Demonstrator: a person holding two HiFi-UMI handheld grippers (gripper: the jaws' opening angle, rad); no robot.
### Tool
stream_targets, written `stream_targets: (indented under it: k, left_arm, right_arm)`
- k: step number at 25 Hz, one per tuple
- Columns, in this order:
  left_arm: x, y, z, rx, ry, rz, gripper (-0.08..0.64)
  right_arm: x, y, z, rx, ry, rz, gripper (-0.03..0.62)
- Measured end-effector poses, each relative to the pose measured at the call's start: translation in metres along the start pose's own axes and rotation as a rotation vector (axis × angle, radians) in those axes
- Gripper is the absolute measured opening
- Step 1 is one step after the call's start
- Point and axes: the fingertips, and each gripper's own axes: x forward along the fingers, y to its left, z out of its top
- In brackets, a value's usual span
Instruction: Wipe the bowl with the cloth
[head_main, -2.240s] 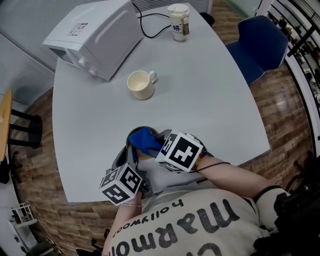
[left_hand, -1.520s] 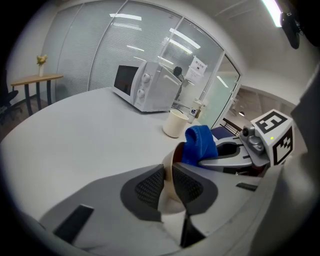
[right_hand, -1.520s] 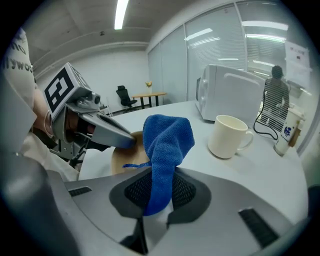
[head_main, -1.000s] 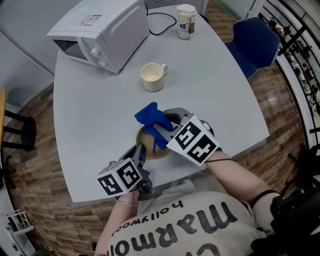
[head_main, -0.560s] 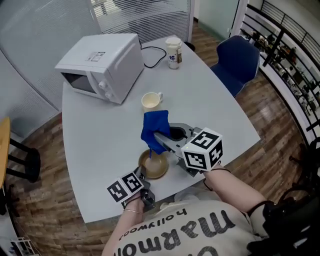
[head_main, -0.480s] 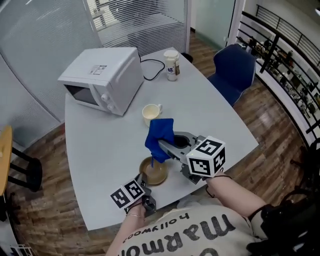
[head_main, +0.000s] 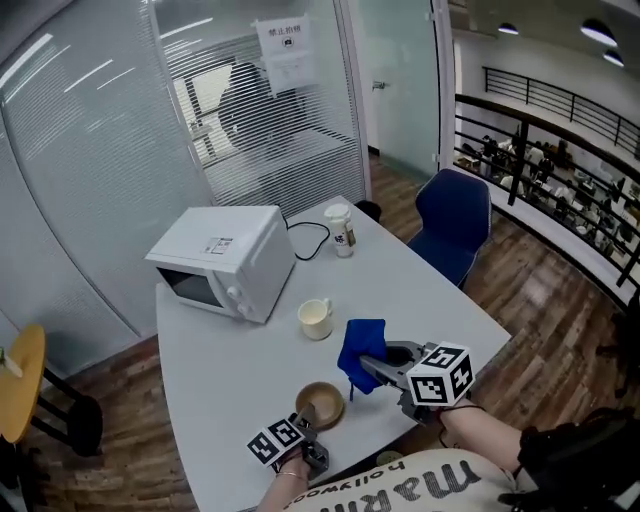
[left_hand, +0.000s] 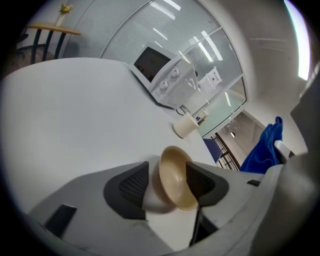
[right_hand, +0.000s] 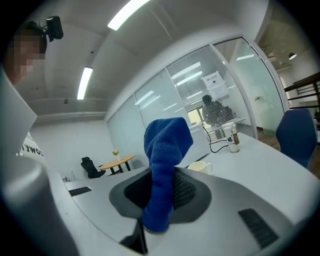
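Observation:
A tan bowl (head_main: 321, 404) rests on the grey table (head_main: 230, 370) near its front edge. My left gripper (head_main: 305, 421) reaches to it from below. In the left gripper view the bowl (left_hand: 175, 184) stands on edge between the jaws of the left gripper (left_hand: 169, 167); they are opening, with a gap at the left pad. My right gripper (head_main: 369, 368) is shut on a blue cloth (head_main: 361, 348), held just right of the bowl and clear of it. In the right gripper view the cloth (right_hand: 167, 145) stands up out of the right gripper (right_hand: 162, 186).
A white microwave (head_main: 225, 262) stands at the back left, its cable running to a lidded cup (head_main: 342, 230). A cream mug (head_main: 315, 318) sits beyond the bowl. A blue chair (head_main: 452, 222) is at the table's right, a yellow round table (head_main: 20, 375) far left.
The right gripper lifted the blue cloth out of the bowl and carried it right. The left gripper's jaws have widened round the bowl. The head view has swung up and back.

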Motion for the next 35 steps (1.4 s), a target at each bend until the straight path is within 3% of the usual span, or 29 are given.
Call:
stream_targets:
  k: [2,6,7,9,10,15,18,23,26,35]
  left_arm:
    - [-0.018,-0.002,0.015,0.053,-0.090,-0.017,0.276]
    - [-0.073,0.000,0.062,0.124,-0.343,-0.005,0.276]
    - [-0.086,-0.002,0.072,0.138,-0.387,-0.004,0.239]
    - [-0.105,-0.015,0.087,0.193,-0.438,-0.021,0.075]
    - [-0.113,-0.024,0.089,0.225,-0.442,-0.037,0.013]
    - [-0.137,-0.066,0.068,0.377,-0.350,-0.141,-0.008]
    - [-0.152,-0.070,0.059,0.405,-0.350,-0.119,-0.008]
    - [-0.177,-0.044,0.051,0.302,-0.428,0.004,-0.008]
    - [-0.185,-0.050,0.040,0.292,-0.441,0.037,-0.009]
    - [-0.183,-0.111,-0.022,0.249,-0.475,0.051,-0.009]
  right_arm:
    - [-0.011,-0.003,0.001,0.012,-0.025,-0.026,0.061]
    - [-0.034,-0.015,0.002,0.061,-0.089,-0.091,0.061]
    - [-0.038,-0.017,0.002,0.075,-0.102,-0.104,0.061]
    - [-0.045,-0.017,-0.001,0.100,-0.116,-0.118,0.061]
    - [-0.047,-0.015,-0.004,0.110,-0.116,-0.119,0.061]
    - [-0.050,-0.002,-0.026,0.158,-0.081,-0.099,0.061]
    - [-0.047,0.005,-0.033,0.149,-0.056,-0.088,0.061]
    - [-0.045,0.013,-0.023,0.122,-0.066,-0.037,0.061]
    - [-0.053,0.012,-0.014,0.104,-0.071,-0.004,0.061]
    - [-0.110,-0.012,-0.021,0.053,0.003,0.068,0.061]
